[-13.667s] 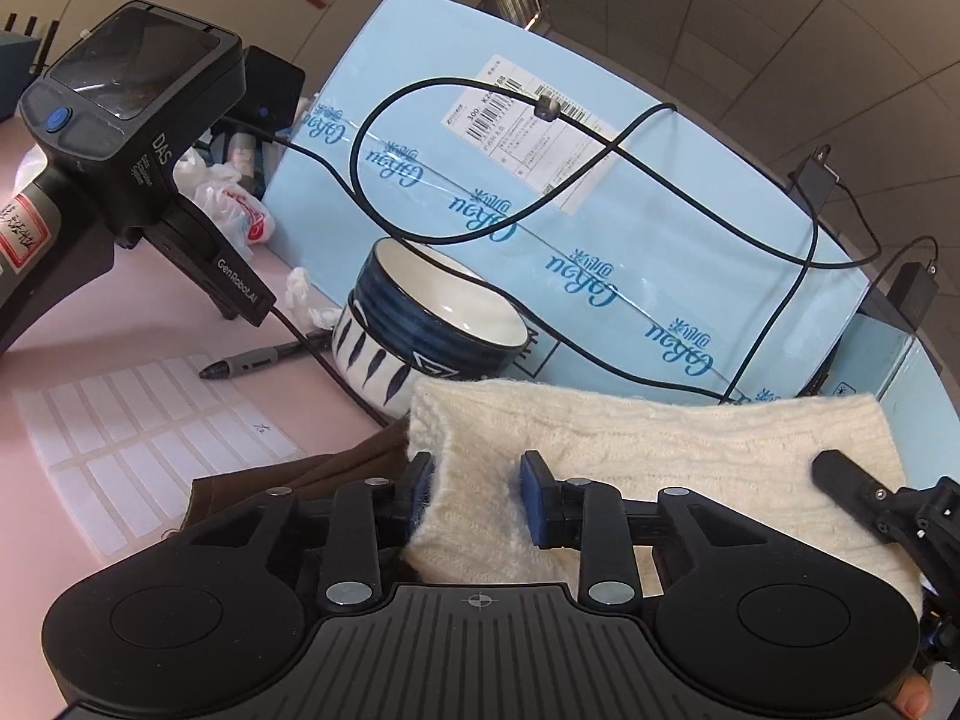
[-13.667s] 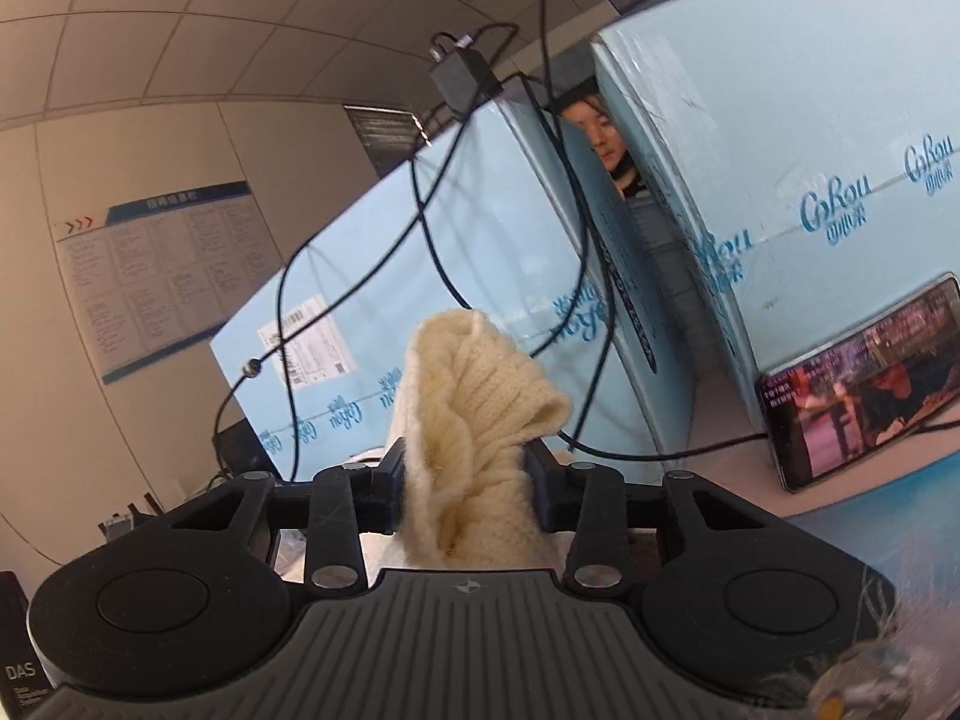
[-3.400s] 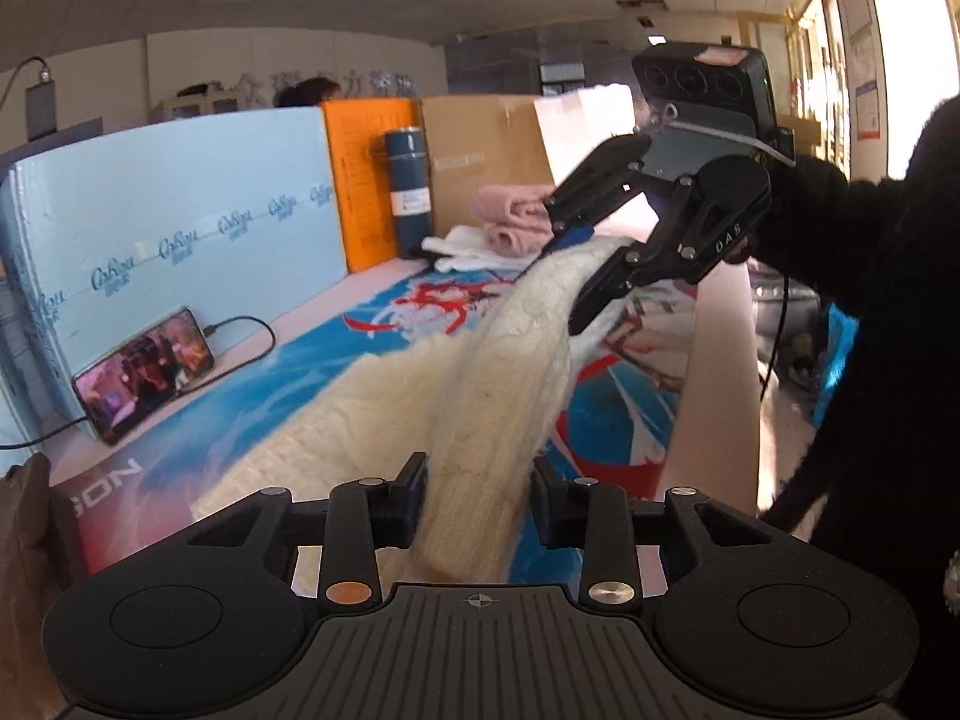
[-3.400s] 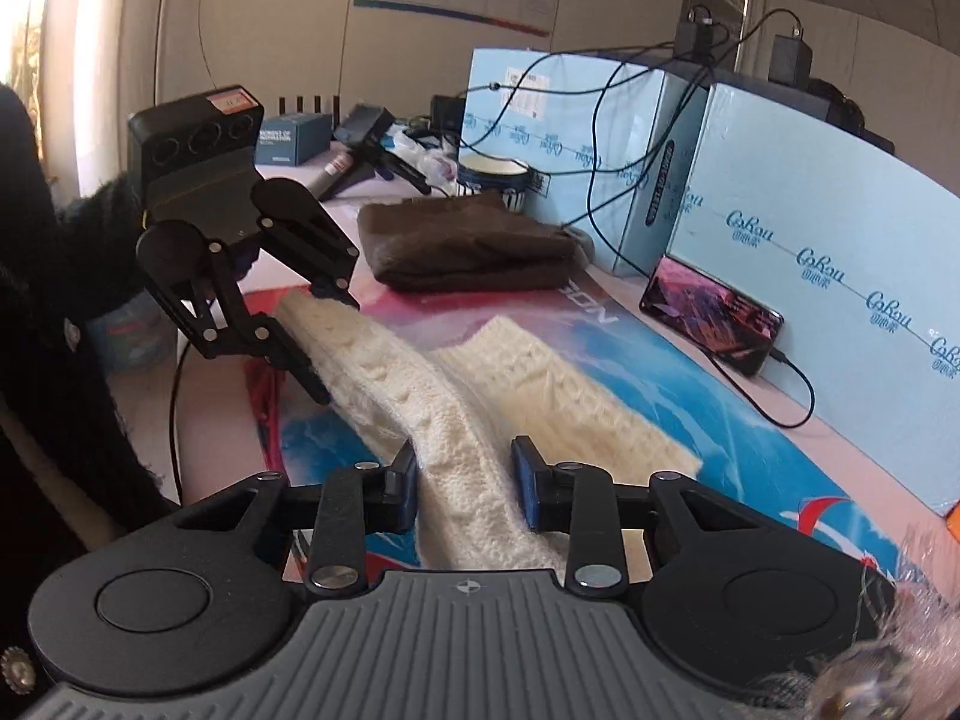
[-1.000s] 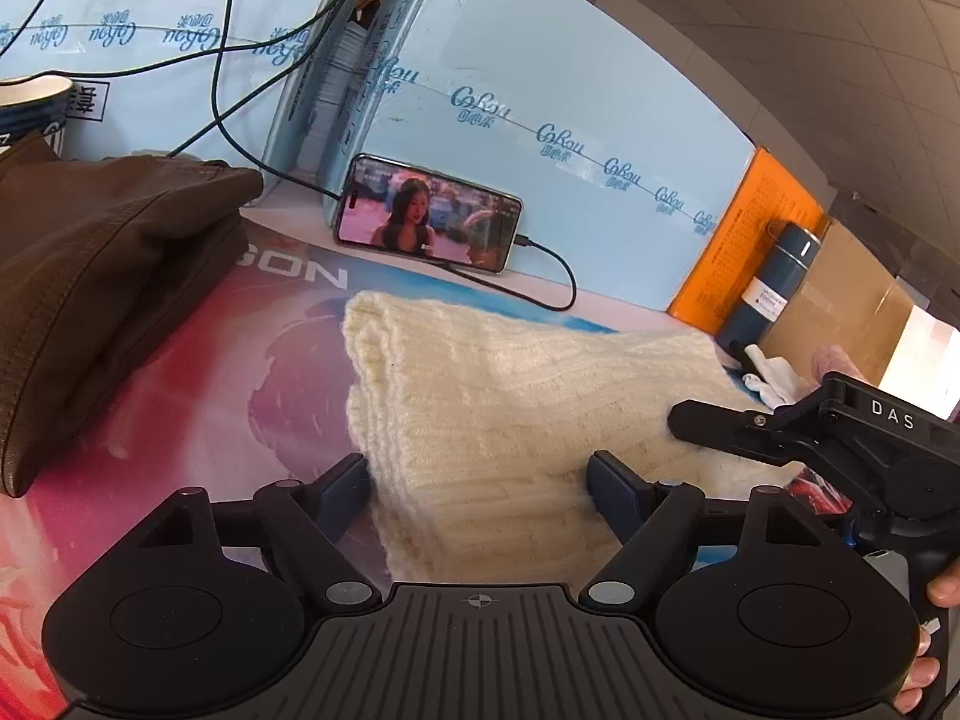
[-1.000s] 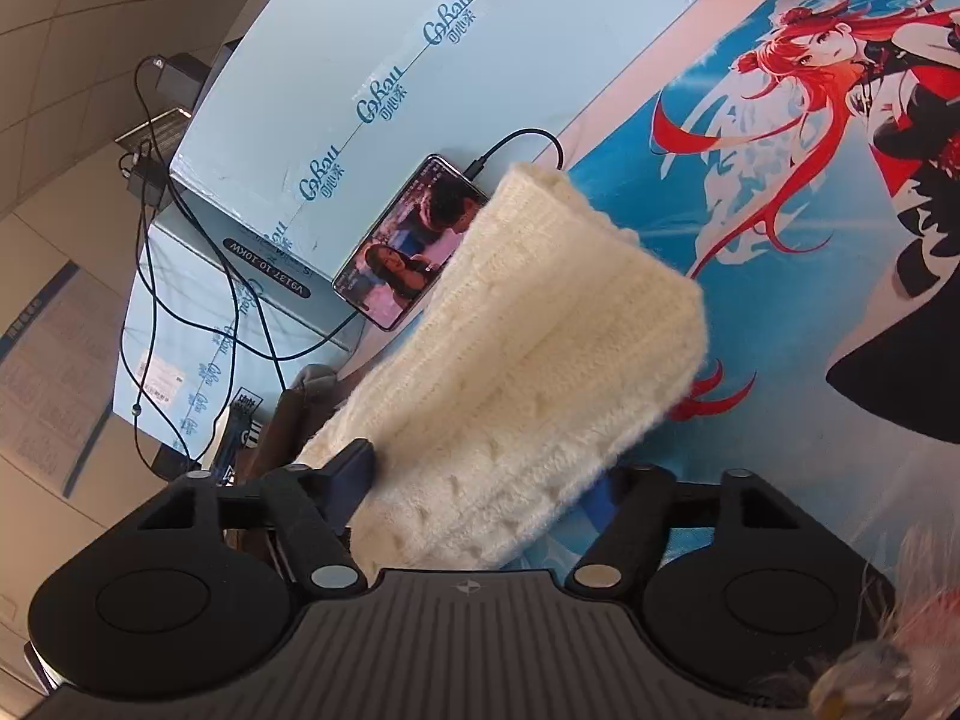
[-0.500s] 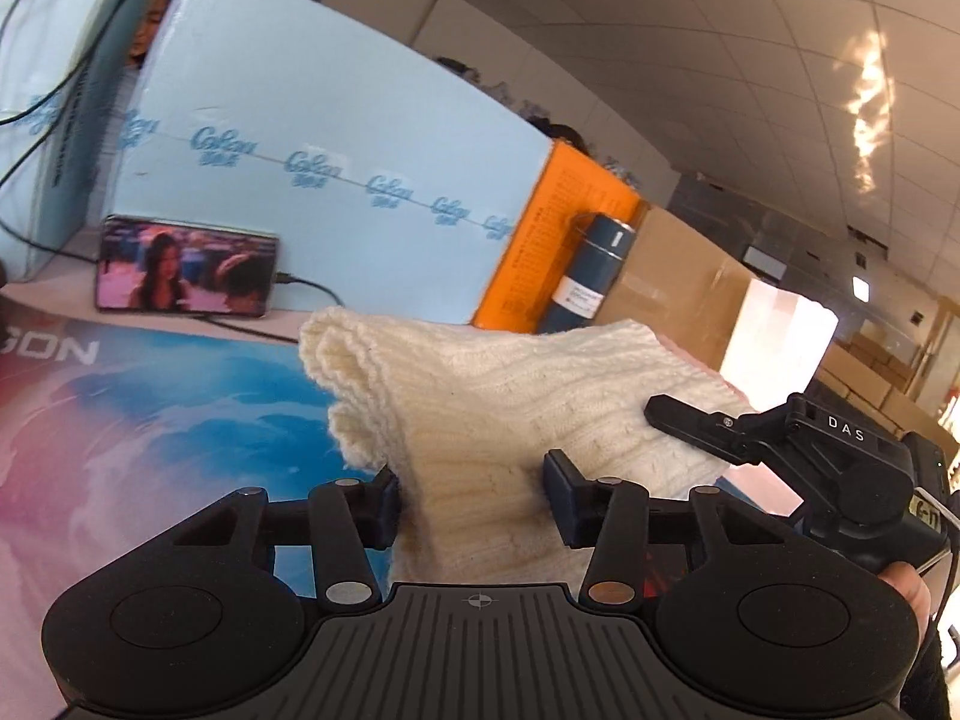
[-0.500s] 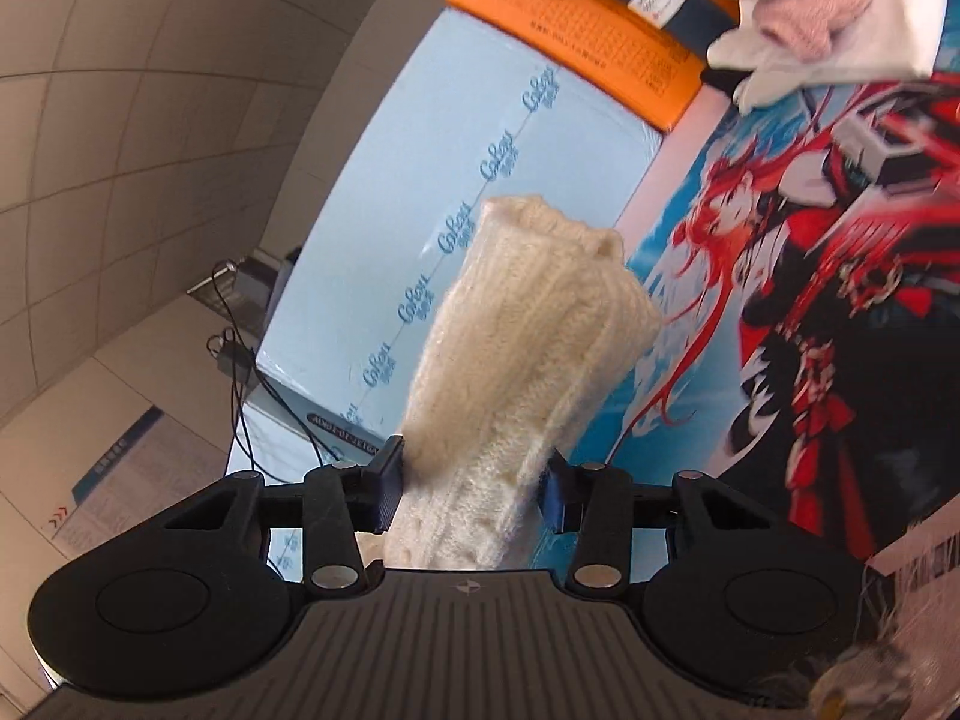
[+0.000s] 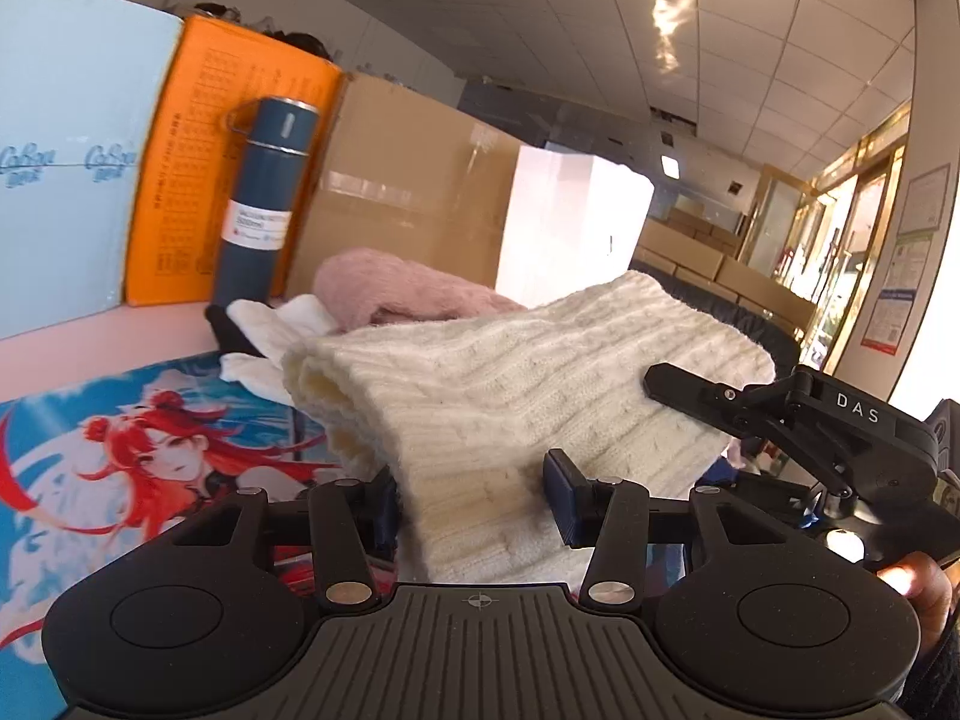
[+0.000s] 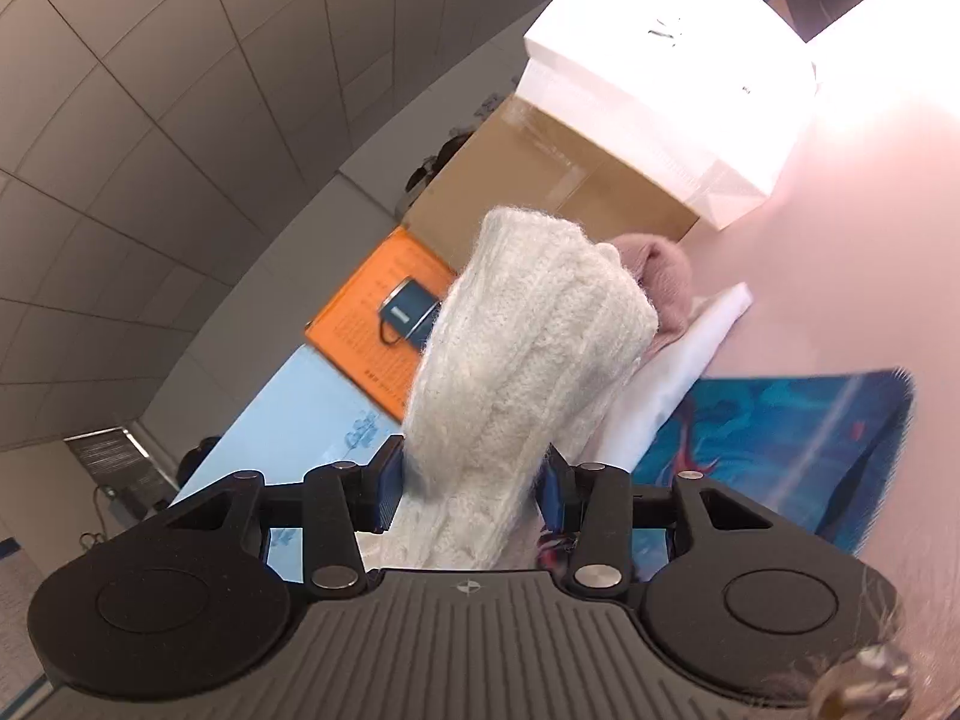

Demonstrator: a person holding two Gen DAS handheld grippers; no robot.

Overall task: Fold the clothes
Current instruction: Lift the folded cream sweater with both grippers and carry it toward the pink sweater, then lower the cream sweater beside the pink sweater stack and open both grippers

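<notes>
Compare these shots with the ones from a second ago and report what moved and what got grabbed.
Both grippers closed on the folded cream sweater: a second ago their jaws stood wide around it as it lay on the mat. The left gripper and right gripper then lifted it and carried it toward the pink garment and white garment beside the blue flask. That pile and flask stayed put.

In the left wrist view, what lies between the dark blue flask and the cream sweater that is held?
In the left wrist view, a pink garment on white cloth lies between the flask and the cream sweater.
</notes>
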